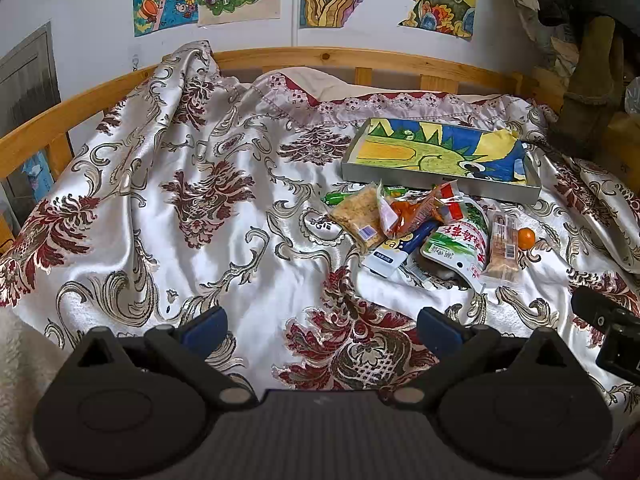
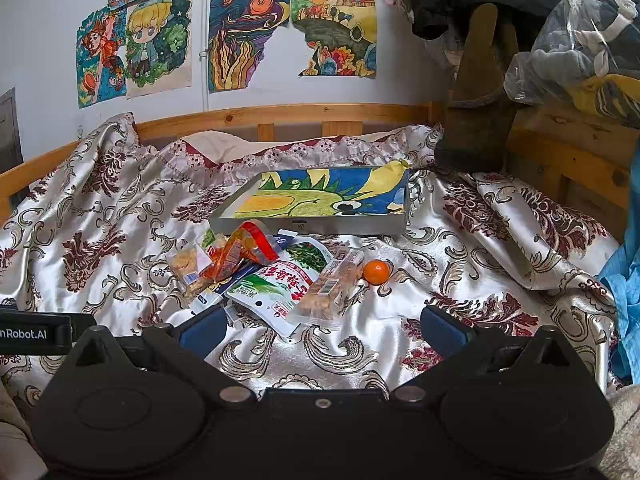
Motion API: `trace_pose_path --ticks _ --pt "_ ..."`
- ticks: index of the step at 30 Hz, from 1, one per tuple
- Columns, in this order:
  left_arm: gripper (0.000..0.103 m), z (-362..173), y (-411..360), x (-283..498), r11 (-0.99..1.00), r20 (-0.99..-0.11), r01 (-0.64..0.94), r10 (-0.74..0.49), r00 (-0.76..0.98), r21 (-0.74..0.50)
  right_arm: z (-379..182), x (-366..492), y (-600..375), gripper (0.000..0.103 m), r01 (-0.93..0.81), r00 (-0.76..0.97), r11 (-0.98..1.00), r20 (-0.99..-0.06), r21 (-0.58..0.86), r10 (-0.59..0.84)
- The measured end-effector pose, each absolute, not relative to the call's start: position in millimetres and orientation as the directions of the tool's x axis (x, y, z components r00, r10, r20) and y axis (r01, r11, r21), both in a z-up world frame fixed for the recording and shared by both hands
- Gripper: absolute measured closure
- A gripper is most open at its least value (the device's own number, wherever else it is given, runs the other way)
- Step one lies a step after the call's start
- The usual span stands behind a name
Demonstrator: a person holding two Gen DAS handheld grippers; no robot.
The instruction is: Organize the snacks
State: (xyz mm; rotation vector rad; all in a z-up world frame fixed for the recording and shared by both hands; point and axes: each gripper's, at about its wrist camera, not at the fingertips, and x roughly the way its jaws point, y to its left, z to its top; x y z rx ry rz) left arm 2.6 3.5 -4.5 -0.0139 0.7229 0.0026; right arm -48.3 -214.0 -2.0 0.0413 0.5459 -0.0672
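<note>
A pile of snack packets lies on the patterned bedspread: a white and green pouch, a clear-wrapped biscuit bar, an orange and red packet, a crumbly cake pack, and a small orange fruit. Behind them sits a shallow grey tray lined with a colourful drawing. My left gripper is open and empty, left of and before the pile. My right gripper is open and empty, just before the pouch and bar.
A wooden bed rail runs behind the bedspread. Clothes and a bagged bundle pile up at the right. The right gripper's body shows at the left view's right edge.
</note>
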Motion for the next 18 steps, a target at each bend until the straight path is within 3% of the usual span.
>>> trace_pose_path --ticks 18 --pt "0.000 -5.5 4.2 2.3 1.000 -0.662 -0.007 -0.003 0.750 -0.013 -2.4 -48.5 -214.2 0.001 0.075 0.852 0.997 -0.520 0.023 -0.052"
